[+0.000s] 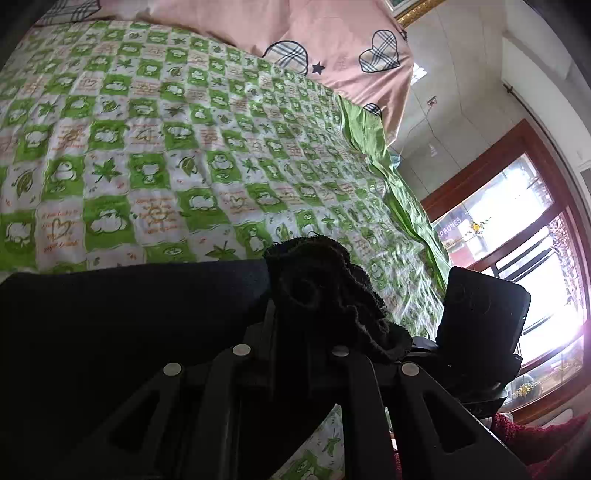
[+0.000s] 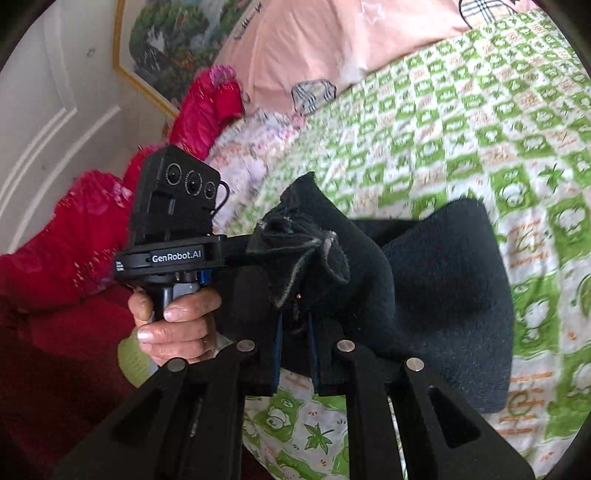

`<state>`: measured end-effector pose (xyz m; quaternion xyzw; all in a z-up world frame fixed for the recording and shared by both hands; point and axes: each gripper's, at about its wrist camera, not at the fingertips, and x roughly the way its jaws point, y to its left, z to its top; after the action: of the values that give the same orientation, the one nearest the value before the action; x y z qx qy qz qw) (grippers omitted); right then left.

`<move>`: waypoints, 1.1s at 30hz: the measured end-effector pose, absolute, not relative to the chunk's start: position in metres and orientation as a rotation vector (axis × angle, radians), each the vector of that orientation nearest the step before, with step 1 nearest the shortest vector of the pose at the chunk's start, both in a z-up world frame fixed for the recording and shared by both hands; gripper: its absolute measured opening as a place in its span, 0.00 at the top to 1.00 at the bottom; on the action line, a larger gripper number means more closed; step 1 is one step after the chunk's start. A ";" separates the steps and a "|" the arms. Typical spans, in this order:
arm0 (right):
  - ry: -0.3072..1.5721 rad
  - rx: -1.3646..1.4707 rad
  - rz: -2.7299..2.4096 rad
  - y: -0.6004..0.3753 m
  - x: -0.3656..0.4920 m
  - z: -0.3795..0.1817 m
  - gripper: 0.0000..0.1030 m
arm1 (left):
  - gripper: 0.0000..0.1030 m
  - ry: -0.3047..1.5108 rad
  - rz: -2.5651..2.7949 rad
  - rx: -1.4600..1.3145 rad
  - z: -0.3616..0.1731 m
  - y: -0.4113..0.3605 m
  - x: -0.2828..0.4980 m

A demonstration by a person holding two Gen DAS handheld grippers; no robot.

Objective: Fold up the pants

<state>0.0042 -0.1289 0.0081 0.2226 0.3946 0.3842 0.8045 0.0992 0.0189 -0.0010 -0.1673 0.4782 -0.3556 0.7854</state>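
The black pants (image 1: pixel 129 321) hang stretched between both grippers above the green checked bedspread (image 1: pixel 166 147). My left gripper (image 1: pixel 295 317) is shut on a bunched black edge of the pants, which spills over its fingers. My right gripper (image 2: pixel 295 314) is shut on another bunched corner of the pants (image 2: pixel 443 295); the rest of the fabric drapes to its right. The left gripper's body (image 2: pixel 173 236), held in a hand, shows close by in the right wrist view. The right gripper's body (image 1: pixel 480 314) shows in the left wrist view. The fingertips are hidden by cloth.
A pink duvet with plaid hearts (image 1: pixel 295 33) lies at the head of the bed. Red clothing (image 2: pixel 74 240) is piled at the bed's side near a framed picture (image 2: pixel 166 40). A wood-framed window (image 1: pixel 517 229) is beyond the bed's edge.
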 end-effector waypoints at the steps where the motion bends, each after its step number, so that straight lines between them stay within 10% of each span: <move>1: 0.855 0.473 0.823 -0.126 0.004 0.007 0.86 | 0.90 1.034 -0.758 -0.369 -0.004 0.023 0.098; 13: 0.920 0.373 0.809 -0.104 0.001 0.002 0.79 | 0.89 1.042 -0.640 -0.438 -0.018 0.056 0.081; 19: 0.919 0.338 0.850 -0.093 -0.004 0.005 0.53 | 0.89 1.028 -0.578 -0.452 -0.017 0.075 0.066; 33: 0.756 0.389 0.761 -0.141 -0.007 0.052 0.53 | 0.35 1.016 -0.508 -0.545 0.015 0.097 0.042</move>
<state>-0.0068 -0.1410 0.0519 0.1841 0.3577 0.3601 0.8417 0.0423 0.0968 0.0154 -0.2549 0.4750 -0.2377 0.8080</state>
